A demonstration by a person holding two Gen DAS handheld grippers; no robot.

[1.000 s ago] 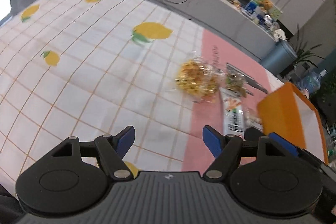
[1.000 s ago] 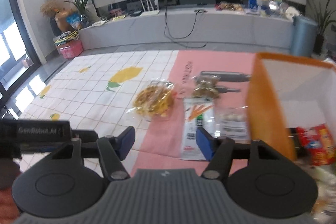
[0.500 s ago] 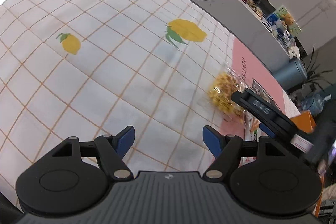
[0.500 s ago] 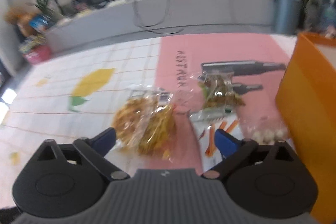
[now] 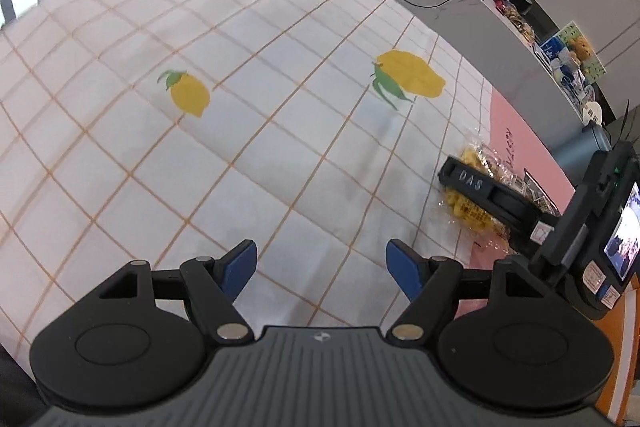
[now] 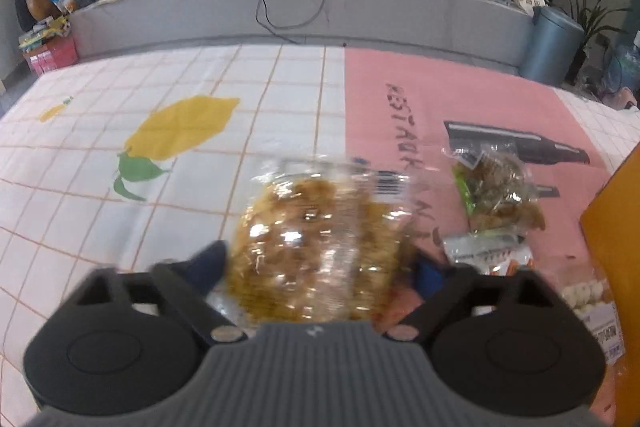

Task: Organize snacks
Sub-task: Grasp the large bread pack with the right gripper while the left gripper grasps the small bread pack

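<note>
Snack bag point(image 6: 320, 251) between closing right gripper point(image 6: 320, 267) fingers, long axis pointing away.

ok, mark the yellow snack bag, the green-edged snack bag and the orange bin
yellow snack bag point(image 6: 320, 251), right wrist view, middle of bag
green-edged snack bag point(image 6: 498, 187), right wrist view, brown contents
orange bin point(image 6: 614, 227), right wrist view, outer wall

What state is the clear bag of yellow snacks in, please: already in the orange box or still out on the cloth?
Still out: the clear bag of yellow snacks lies on the cloth, left of the orange box.
</note>
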